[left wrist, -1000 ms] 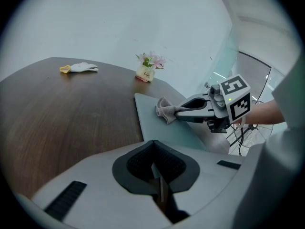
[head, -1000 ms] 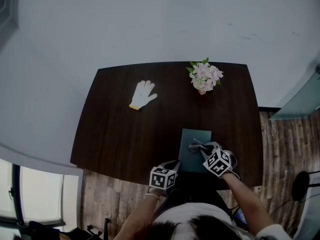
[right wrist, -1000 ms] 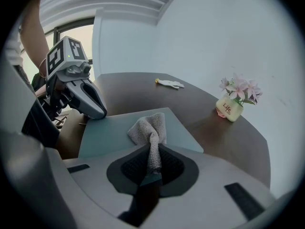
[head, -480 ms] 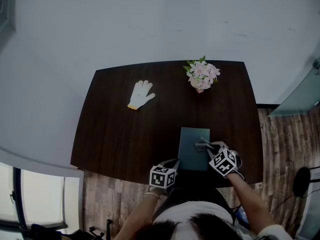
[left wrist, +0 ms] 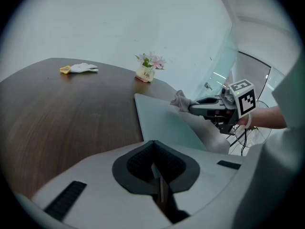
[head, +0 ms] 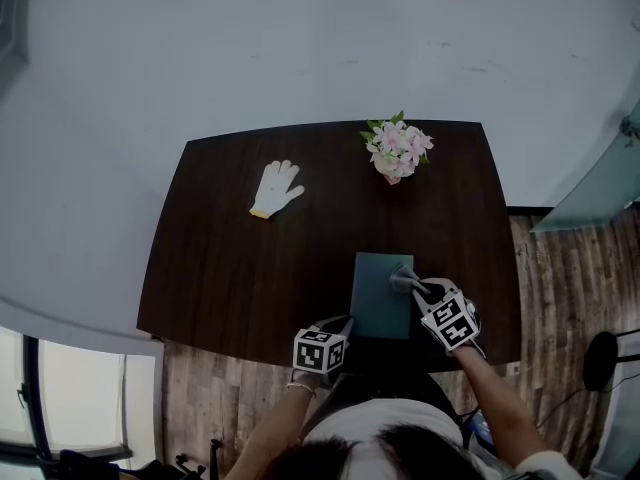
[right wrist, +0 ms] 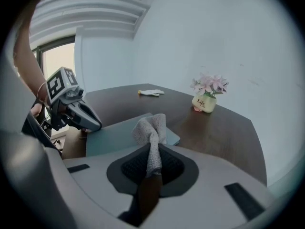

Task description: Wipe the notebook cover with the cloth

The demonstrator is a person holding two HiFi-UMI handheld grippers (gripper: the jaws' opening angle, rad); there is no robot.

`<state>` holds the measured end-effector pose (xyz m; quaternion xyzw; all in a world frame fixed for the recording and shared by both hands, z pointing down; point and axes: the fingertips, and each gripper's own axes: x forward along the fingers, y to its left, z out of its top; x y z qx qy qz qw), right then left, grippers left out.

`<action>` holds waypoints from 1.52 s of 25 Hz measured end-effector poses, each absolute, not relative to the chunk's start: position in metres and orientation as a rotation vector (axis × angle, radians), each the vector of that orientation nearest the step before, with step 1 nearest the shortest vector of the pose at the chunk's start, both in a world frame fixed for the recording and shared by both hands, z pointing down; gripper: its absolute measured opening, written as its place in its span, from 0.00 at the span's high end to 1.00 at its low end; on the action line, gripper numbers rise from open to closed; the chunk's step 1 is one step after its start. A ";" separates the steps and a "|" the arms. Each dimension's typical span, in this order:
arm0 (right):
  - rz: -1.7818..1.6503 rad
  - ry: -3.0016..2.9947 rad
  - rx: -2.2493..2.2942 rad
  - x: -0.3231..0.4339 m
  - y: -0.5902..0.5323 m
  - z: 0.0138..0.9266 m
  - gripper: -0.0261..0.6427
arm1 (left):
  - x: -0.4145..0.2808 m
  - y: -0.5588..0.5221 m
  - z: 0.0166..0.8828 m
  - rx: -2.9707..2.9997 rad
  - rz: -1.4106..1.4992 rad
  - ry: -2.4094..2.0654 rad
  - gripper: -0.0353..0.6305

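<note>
A grey-green notebook point(head: 378, 296) lies flat near the front edge of the dark table point(head: 240, 268). My right gripper point(head: 418, 288) is shut on a bunched grey cloth point(head: 404, 277), and the cloth rests on the cover's right side. In the right gripper view the cloth point(right wrist: 151, 128) rises from between the jaws above the notebook point(right wrist: 119, 132). My left gripper point(head: 345, 326) sits at the notebook's near left corner with its jaws together. Whether it pinches the cover is hidden. The left gripper view shows the notebook point(left wrist: 162, 120), the cloth point(left wrist: 180, 99) and the right gripper point(left wrist: 191, 108).
A white work glove point(head: 275, 188) lies at the table's far left. A small pot of pink flowers point(head: 393, 151) stands at the far edge, right of centre. A pale wall rises behind the table. Wooden floor point(head: 560, 288) shows at the right.
My right gripper has dragged the cloth from the middle of the cover toward its right edge. The left gripper has stayed at the near left corner.
</note>
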<state>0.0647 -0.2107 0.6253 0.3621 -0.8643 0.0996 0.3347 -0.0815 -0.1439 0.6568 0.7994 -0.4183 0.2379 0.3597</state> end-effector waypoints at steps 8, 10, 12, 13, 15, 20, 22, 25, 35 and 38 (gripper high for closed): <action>0.287 -2.349 0.928 0.041 -0.213 0.599 0.90 | -0.084 -0.141 0.655 2.063 0.588 -1.101 0.92; 0.285 -2.366 0.907 0.032 -0.213 0.596 0.90 | -0.086 -0.139 0.655 2.053 0.579 -1.109 0.92; 0.276 -2.382 0.878 0.022 -0.212 0.593 0.90 | -0.087 -0.135 0.654 2.050 0.580 -1.113 0.92; 0.270 -2.389 0.862 0.016 -0.211 0.593 0.90 | -0.087 -0.133 0.654 2.049 0.581 -1.116 0.92; 0.255 -2.400 0.824 0.004 -0.210 0.592 0.90 | -0.088 -0.130 0.652 2.048 0.577 -1.122 0.92; 0.214 -2.396 0.694 -0.027 -0.199 0.603 0.90 | -0.087 -0.123 0.650 2.051 0.586 -1.119 0.92; 0.186 -2.380 0.640 -0.037 -0.194 0.610 0.90 | -0.087 -0.120 0.651 2.052 0.596 -1.115 0.92; 0.165 -2.357 0.569 -0.049 -0.186 0.618 0.90 | -0.086 -0.117 0.652 2.047 0.595 -1.115 0.92; 0.133 -2.256 0.401 -0.072 -0.158 0.650 0.90 | -0.082 -0.112 0.655 2.020 0.576 -1.107 0.92; 0.127 -2.248 0.406 -0.072 -0.158 0.654 0.90 | -0.084 -0.112 0.657 2.018 0.573 -1.108 0.92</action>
